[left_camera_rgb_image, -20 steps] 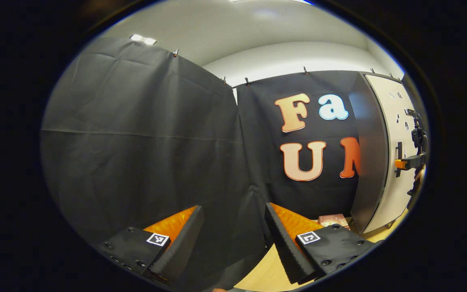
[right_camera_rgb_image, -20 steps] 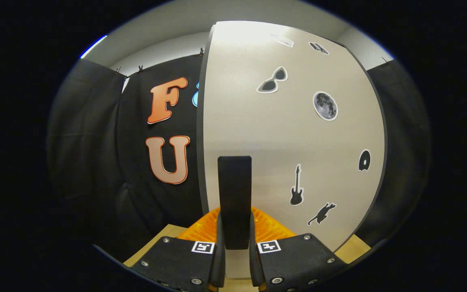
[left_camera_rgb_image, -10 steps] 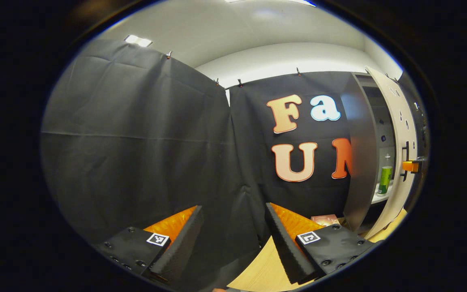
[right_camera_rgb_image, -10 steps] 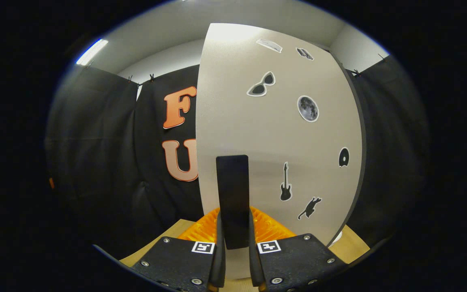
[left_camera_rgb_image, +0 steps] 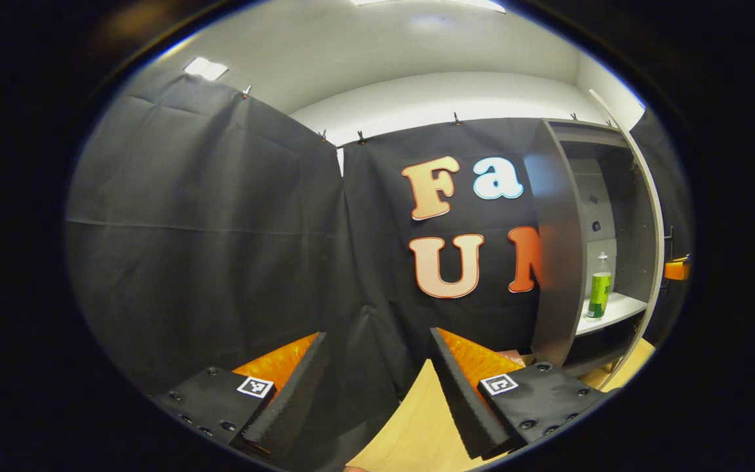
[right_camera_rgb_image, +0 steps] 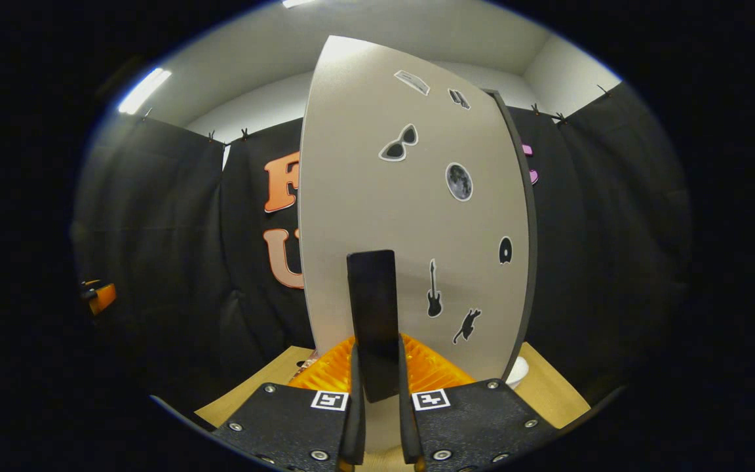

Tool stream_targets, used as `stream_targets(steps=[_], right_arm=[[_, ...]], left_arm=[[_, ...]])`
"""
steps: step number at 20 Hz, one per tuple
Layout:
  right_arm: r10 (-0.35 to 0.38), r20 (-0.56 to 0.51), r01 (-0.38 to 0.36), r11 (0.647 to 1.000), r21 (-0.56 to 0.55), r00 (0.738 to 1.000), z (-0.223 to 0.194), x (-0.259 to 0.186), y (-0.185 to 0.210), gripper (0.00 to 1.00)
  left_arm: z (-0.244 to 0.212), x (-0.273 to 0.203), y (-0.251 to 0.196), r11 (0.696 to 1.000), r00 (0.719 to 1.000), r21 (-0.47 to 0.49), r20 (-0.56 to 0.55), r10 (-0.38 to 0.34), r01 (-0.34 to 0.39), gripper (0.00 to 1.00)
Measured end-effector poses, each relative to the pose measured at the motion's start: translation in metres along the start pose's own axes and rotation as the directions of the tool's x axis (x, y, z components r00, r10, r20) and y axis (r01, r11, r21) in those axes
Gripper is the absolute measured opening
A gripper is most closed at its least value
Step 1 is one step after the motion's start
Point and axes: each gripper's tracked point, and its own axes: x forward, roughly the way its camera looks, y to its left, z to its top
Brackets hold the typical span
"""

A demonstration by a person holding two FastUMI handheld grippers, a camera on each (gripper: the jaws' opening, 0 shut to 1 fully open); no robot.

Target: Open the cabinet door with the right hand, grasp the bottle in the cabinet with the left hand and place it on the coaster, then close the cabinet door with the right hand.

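In the left gripper view the grey cabinet (left_camera_rgb_image: 558, 262) stands open at the right. A clear bottle with a green label (left_camera_rgb_image: 599, 290) stands upright on its white shelf (left_camera_rgb_image: 617, 308). My left gripper (left_camera_rgb_image: 377, 337) is open with nothing between its fingers, well left of and away from the cabinet. In the right gripper view my right gripper (right_camera_rgb_image: 377, 357) is shut on the black upright handle (right_camera_rgb_image: 371, 295) of the pale cabinet door (right_camera_rgb_image: 410, 216), which bears small stickers. A reddish-brown flat item (left_camera_rgb_image: 514, 356), perhaps the coaster, peeks out by the cabinet's foot.
The light wooden tabletop (left_camera_rgb_image: 410, 426) lies below both grippers. Black cloth walls close the booth behind and on both sides. A small white object (right_camera_rgb_image: 518, 375) sits on the table at the door's lower right corner. An orange part of the other gripper (right_camera_rgb_image: 101, 296) shows far left.
The door has swung open from nearly shut, drawn by my right gripper on its handle. The cabinet's inside and the bottle came into sight. The left gripper stayed open and turned slightly right.
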Motion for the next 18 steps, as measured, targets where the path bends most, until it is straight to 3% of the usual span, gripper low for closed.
stream_targets(steps=[7, 12, 18], right_arm=[[-0.099, -0.003, 0.099, 0.995, 0.0, 0.995, 0.0, -0.013, -0.02, 0.21], [-0.172, 0.006, 0.172, 0.985, -0.012, 0.985, 0.003, -0.023, -0.04, 0.11], [-0.226, 0.002, 0.226, 0.974, -0.009, 0.974, 0.003, -0.032, -0.057, 0.08]], left_arm=[[-0.003, 0.014, -0.055, 0.995, 0.995, -0.013, -0.001, -0.099, 0.099, 0.98], [-0.001, 0.02, -0.096, 0.986, 0.986, -0.016, 0.006, -0.166, 0.166, 0.98], [0.003, 0.02, -0.145, 0.975, 0.975, -0.017, 0.006, -0.221, 0.221, 0.98]])
